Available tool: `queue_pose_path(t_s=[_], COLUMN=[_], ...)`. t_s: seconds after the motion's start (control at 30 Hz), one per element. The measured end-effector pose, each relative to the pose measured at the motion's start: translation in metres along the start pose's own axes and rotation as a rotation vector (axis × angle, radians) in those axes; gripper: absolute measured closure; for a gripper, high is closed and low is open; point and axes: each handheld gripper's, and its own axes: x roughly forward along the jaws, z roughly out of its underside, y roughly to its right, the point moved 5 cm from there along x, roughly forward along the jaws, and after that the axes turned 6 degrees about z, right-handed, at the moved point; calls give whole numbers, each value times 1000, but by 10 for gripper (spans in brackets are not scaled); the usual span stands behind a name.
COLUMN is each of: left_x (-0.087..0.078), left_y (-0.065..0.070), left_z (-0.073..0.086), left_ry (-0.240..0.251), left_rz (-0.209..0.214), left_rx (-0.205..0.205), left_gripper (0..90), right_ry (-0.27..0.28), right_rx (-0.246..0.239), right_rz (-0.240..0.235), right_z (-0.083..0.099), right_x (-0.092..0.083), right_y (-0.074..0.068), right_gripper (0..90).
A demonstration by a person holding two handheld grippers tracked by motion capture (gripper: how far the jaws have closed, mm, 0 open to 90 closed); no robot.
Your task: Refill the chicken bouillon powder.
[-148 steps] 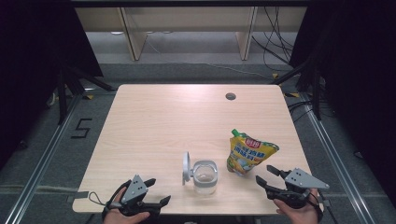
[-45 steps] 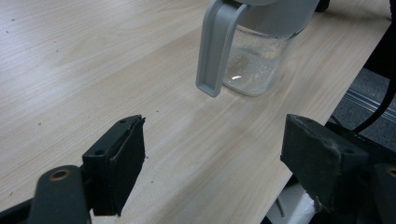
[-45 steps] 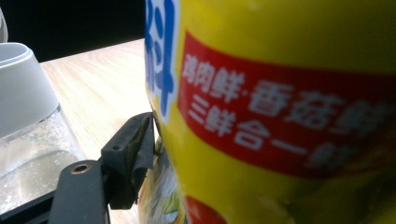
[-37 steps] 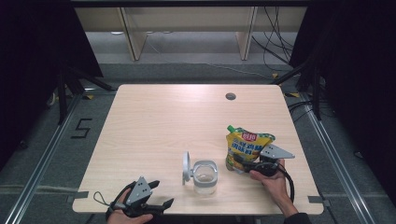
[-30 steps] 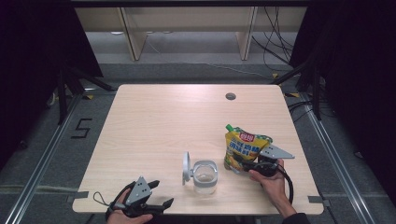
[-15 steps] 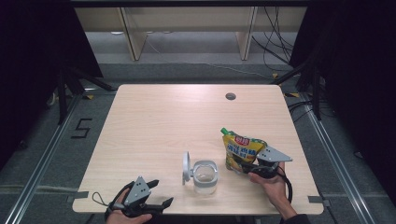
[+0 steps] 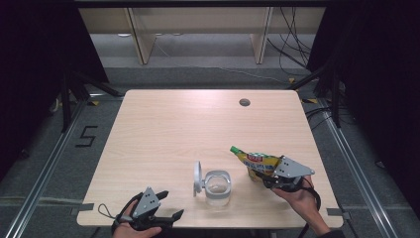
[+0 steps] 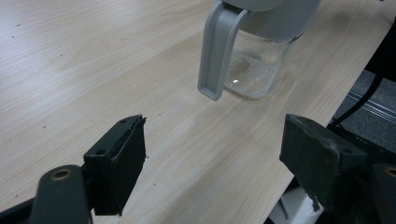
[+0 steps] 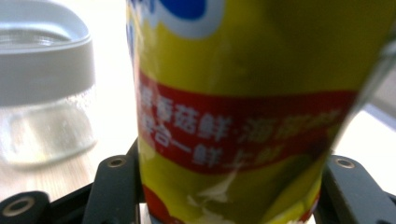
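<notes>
A yellow spouted pouch (image 7: 255, 162) with a red label is lifted off the table and tilted, its spout pointing up-left toward the jar. My right gripper (image 7: 270, 177) is shut on its lower end; up close both black jaws press the pouch (image 9: 233, 116). A clear glass jar (image 7: 217, 187) with a grey rim and its hinged lid (image 7: 198, 178) swung open stands near the front edge, left of the pouch. My left gripper (image 7: 166, 218) rests at the front left edge, open, with the jar (image 8: 261, 60) ahead of its empty jaws.
The light wooden table (image 7: 188, 129) has a round cable hole (image 7: 244, 102) at the back right. Its front edge runs just under both hands. Dark floor with cables and metal rails surrounds it.
The right gripper has raised the pouch off the table and tipped it left toward the jar. The left gripper and the jar have stayed put.
</notes>
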Motion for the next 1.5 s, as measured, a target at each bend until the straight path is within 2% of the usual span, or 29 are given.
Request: queue_pose_path(t_s=[0.03, 0.1, 0.2, 0.23, 0.27, 0.3, 0.33, 0.37, 0.43, 0.5, 0.6, 0.73, 0.77, 0.8, 0.83, 0.9, 0.97, 1.03, 1.1, 1.13, 1.2, 1.23, 1.27, 1.3, 1.33, 1.37, 1.4, 1.47, 1.5], left_x=[0, 2, 1, 1, 1, 1, 1, 1, 0, 0, 0, 1, 1, 1, 0, 1, 1, 0, 0, 0, 0, 0, 0, 0, 0, 0, 1, 1, 1], left_y=[0, 2, -1, 0, 0, 0, 1, 1, -1, -1, -1, -1, -1, -1, -2, -1, -1, -2, -3, -2, -2, -2, -3, -3, -3, -1, -1, -1, -2], left_z=[0, -1, -1, -1, -1, -1, -1, 0, -1, -1, -1, 0, 0, 0, 0, 0, 0, 0, 0, 0, 0, 0, 0, 0, 0, 1, 1, 1, 1], left_ry=[0, 30, 25, 26, 26, 24, 24, 18, 15, 13, 18, 16, 14, 15, 5, 9, 12, 7, 11, 15, 14, 8, 7, 8, 8, 10, 16, 12, 10], left_rz=[-1, 9, 9, 9, 9, 7, 6, 3, 5, 1, 1, 2, 1, 3, 0, 3, 3, -8, -13, -5, -11, -14, -14, -14, -14, -16, -12, -12, -13], left_rx=[0, -29, 4, 3, 2, 0, -11, -18, 9, 8, 9, 8, 8, 8, 16, 11, 11, 15, 15, 7, 5, 10, 15, 15, 13, -16, -21, -16, -11], left_gripper=[215, 215, 215, 215, 215, 215, 215, 215, 215, 215, 213, 213, 213, 213, 213, 213, 213, 213, 213, 213, 213, 213, 213, 212, 210, 209, 207, 207, 207], right_ry=[-3, -20, -41, -52, -54, -67, -61, -67, -84, -89, -105, -134, -131, -138, -138, -152, -153, -164, -158, -168, -166, -182, -176, -174, -180, -190, -195, -197, -203], right_rx=[-36, -52, -116, -120, -154, -150, -191, -203, -227, -294, -355, -402, -436, -435, -477, -494, -544, -559, -630, -626, -688, -674, -685, -729, -719, -730, -742, -777, -780], right_rz=[-6, -4, 0, 4, 2, 6, 5, 2, 0, 0, 26, 42, 42, 50, 51, 57, 57, 62, 61, 70, 68, 79, 74, 67, 75, 78, 82, 60, 77], right_z=[-1, -3, -6, -7, -8, -9, -11, -12, -15, -19, -23, -26, -28, -29, -30, -31, -33, -35, -38, -38, -42, -42, -43, -45, -45, -45, -45, -49, -48], right_x=[0, -3, -6, -8, -9, -11, -12, -14, -18, -20, -20, -22, -22, -23, -23, -24, -24, -25, -25, -26, -26, -28, -27, -27, -28, -28, -28, -29, -29], right_y=[2, 2, 1, 1, 1, -1, 0, -1, -4, -5, -3, -4, -3, -4, -4, -7, -9, -11, -11, -12, -12, -13, -14, -14, -14, -15, -15, -17, -16], right_gripper=[452, 452, 452, 452, 452, 452, 453, 453, 453, 452, 453, 453, 453, 453, 453, 453, 453, 454, 454, 454, 454, 454, 454, 454, 454, 454, 454, 455, 455])
